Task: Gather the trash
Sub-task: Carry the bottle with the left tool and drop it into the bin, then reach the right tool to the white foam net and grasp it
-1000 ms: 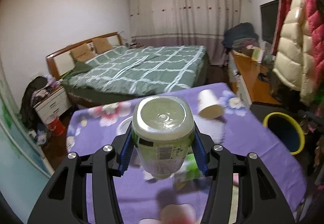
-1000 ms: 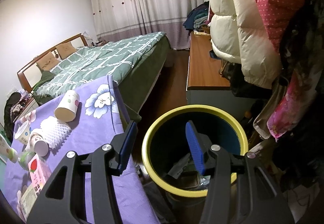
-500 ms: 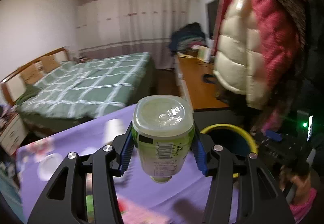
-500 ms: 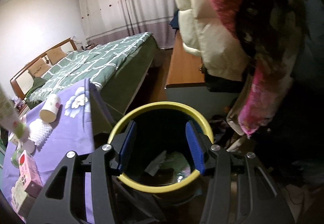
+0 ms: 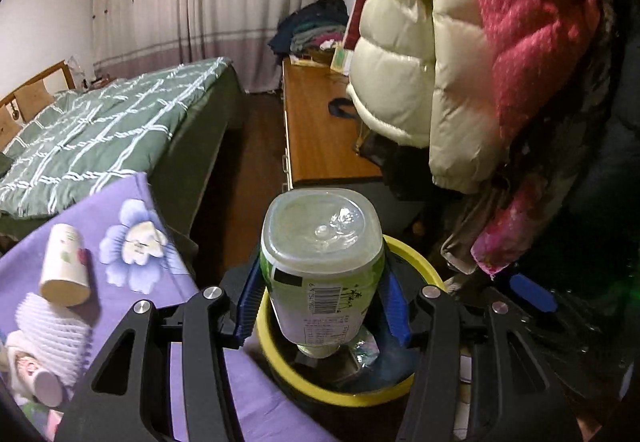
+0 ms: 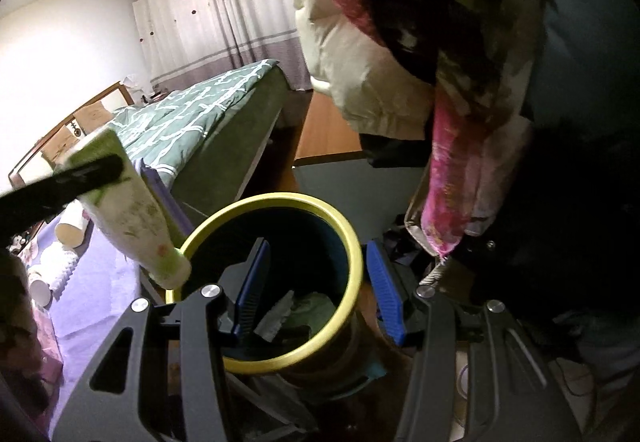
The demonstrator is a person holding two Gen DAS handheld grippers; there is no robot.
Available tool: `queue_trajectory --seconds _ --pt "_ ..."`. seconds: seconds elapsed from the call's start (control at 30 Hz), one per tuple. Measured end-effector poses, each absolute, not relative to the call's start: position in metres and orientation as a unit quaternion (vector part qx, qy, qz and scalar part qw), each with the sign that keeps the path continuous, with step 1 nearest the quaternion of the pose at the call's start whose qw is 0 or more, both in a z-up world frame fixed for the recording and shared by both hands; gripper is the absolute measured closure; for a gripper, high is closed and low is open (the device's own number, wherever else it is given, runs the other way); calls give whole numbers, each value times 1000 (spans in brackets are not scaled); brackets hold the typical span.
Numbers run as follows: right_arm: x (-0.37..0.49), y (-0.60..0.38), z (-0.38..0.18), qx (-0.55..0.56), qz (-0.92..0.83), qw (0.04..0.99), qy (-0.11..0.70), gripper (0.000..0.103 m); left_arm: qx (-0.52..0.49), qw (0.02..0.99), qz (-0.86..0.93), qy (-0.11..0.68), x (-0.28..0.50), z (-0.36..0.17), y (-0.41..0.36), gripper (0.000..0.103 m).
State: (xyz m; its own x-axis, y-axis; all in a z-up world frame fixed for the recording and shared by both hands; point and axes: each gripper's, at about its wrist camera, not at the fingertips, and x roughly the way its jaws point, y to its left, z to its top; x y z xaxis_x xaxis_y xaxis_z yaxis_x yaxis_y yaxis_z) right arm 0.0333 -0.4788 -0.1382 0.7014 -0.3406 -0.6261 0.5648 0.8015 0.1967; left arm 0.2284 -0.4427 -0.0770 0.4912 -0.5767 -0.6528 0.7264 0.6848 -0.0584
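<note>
My left gripper is shut on a clear plastic bottle with a green label. The bottle hangs neck down over the left part of a dark bin with a yellow rim. In the right wrist view the same bottle slants down, and its cap is at the bin's rim. My right gripper is open low over the bin's right side. One blue finger is inside the bin and the other outside its wall, with nothing pressed between them. Crumpled trash lies in the bin.
The table with the purple floral cloth stands left of the bin and bears a tipped paper cup, a white foam net and other litter. Puffy jackets hang close on the right. A green bed and a wooden cabinet lie beyond.
My left gripper has swung right with the bottle, from above the table to over the bin. My right gripper has sunk closer to the bin and shifted towards its right side.
</note>
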Motion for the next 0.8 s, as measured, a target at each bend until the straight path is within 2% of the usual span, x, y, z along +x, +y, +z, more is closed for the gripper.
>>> queue_trajectory --seconds 0.03,0.1,0.13,0.27,0.47,0.8 --pt "32 -479 -139 191 -252 902 295 54 114 856 -378 335 230 -81 -445 51" --pt "31 -479 -139 191 -253 901 295 54 111 861 -370 332 230 -82 -442 23" --pt "31 -478 -139 190 -253 901 295 53 108 866 -366 324 230 -81 -439 21" --pt "33 -471 -135 183 -250 904 296 51 91 876 -358 310 225 -58 -404 20" --pt "46 -443 -129 167 -226 913 296 51 73 902 -324 278 213 -18 -323 13" --pt "102 -349 -130 134 -122 928 327 51 39 961 -153 227 212 2 -116 10"
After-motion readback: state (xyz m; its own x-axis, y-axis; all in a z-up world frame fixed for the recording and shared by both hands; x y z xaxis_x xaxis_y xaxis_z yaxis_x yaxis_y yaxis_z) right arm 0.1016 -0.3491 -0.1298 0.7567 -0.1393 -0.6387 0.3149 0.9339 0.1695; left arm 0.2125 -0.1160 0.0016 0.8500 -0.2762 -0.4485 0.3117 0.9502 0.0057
